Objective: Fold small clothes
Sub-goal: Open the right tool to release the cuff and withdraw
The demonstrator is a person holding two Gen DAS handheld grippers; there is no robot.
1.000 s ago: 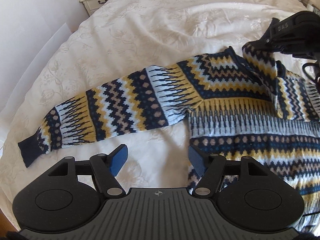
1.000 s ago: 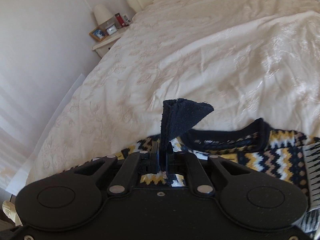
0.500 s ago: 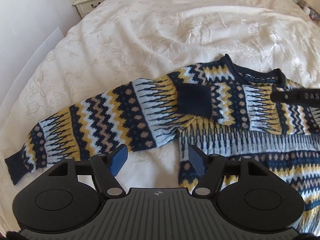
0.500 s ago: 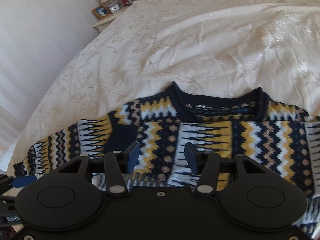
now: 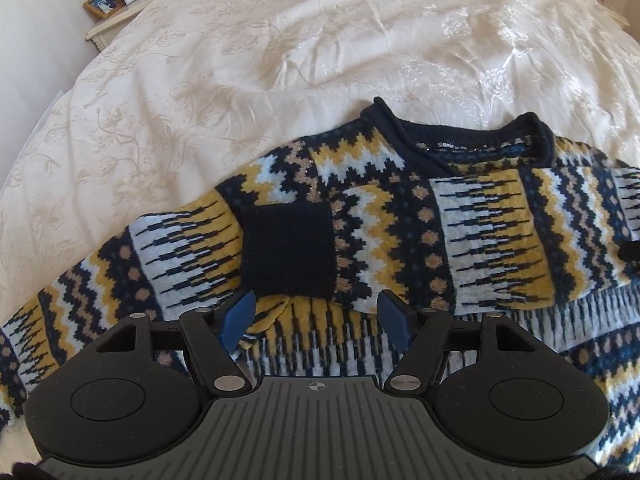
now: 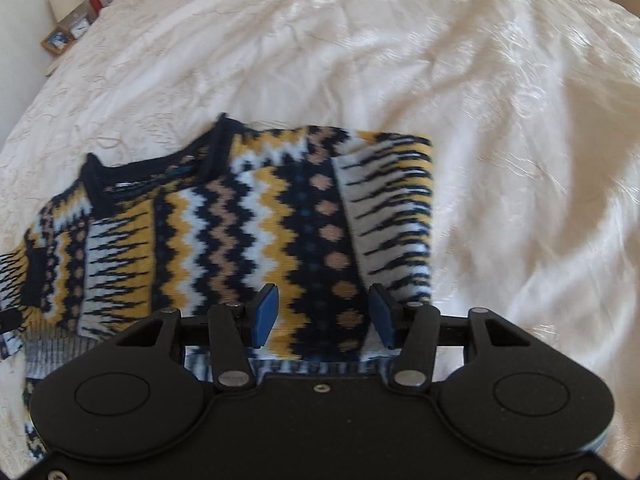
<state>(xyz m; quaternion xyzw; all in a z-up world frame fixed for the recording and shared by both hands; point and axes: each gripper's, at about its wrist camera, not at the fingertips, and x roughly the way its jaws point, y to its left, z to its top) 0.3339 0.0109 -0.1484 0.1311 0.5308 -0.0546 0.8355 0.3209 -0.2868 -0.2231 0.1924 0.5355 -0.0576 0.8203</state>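
A patterned knit sweater (image 5: 472,216) in navy, yellow, white and tan lies flat on the bed, collar (image 5: 460,140) toward the far side. One sleeve is folded across the chest, and its navy cuff (image 5: 288,252) rests near the left shoulder. The other sleeve (image 5: 120,280) stretches out to the left. My left gripper (image 5: 318,322) hovers open just below the cuff, holding nothing. In the right wrist view the sweater (image 6: 224,224) fills the left and centre, and my right gripper (image 6: 324,316) stands open over the folded edge with nothing between its fingers.
A cream embroidered bedspread (image 5: 320,40) covers the whole bed (image 6: 500,120). A nightstand (image 5: 116,12) with a photo frame, clock and lamp stands at the far left corner.
My right gripper carried the sleeve cuff across the chest, let it go and opened, then shifted right. My left gripper moved forward and right, over the sweater toward the cuff.
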